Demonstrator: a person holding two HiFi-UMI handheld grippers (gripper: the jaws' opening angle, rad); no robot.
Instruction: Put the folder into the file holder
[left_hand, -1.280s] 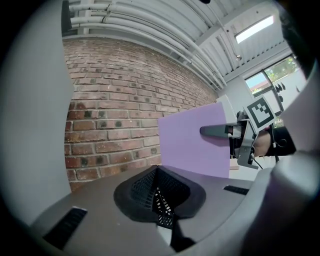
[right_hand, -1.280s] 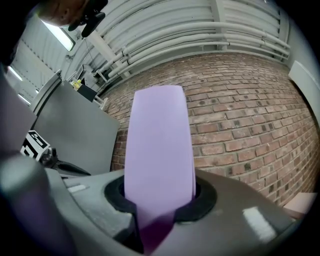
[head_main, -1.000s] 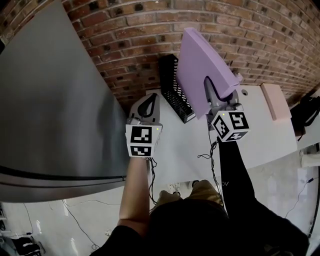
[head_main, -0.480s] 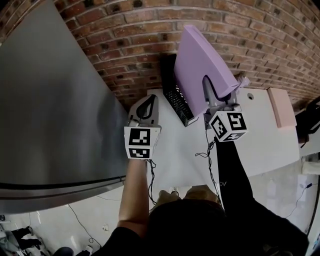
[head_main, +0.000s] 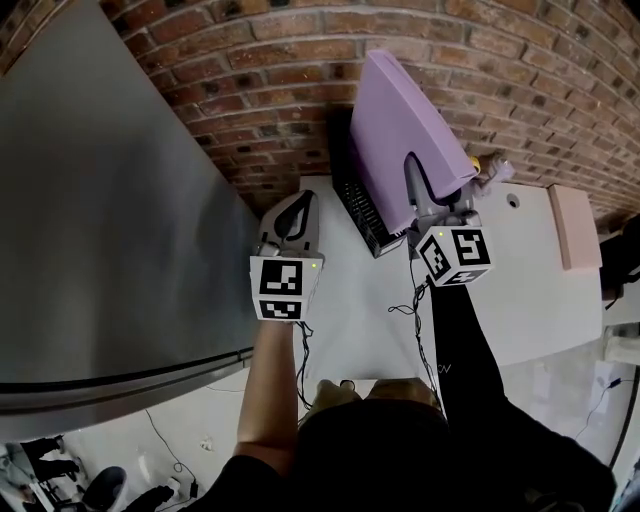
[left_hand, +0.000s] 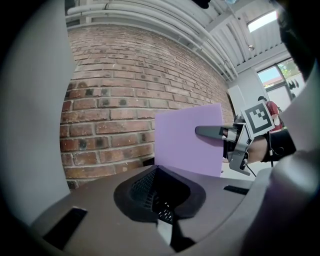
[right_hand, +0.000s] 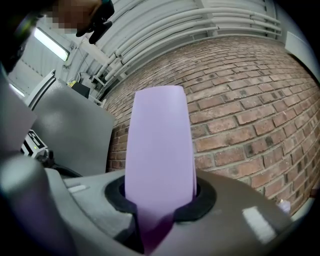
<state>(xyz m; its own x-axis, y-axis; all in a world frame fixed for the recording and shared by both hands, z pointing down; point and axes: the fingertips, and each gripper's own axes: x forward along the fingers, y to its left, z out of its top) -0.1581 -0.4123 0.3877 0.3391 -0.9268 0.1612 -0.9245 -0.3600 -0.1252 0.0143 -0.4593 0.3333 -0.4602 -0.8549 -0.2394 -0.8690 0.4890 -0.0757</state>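
Folder poised over file holder, not yet seated

Right claw (head_main: 421, 172) is gripping the purple folder (head_main: 398, 105) by 1 edge, its 2 jaws pressing on the sheet, and is holding it upright and tilted above the black mesh file holder (head_main: 352, 190), which is standing on the white bench (head_main: 520, 270) against the brick wall (head_main: 250, 90). Left claw (head_main: 304, 198) is hovering just beside the holder, closed on nothing. Judging from this, the folder's lower edge is risking a snag on the mesh rim or a divider, because it is coming in at a slant. The 1-sided grip is also leaving the folder free to pivot or bow. With nothing steadying it, the holder could slide or tip if pushed.
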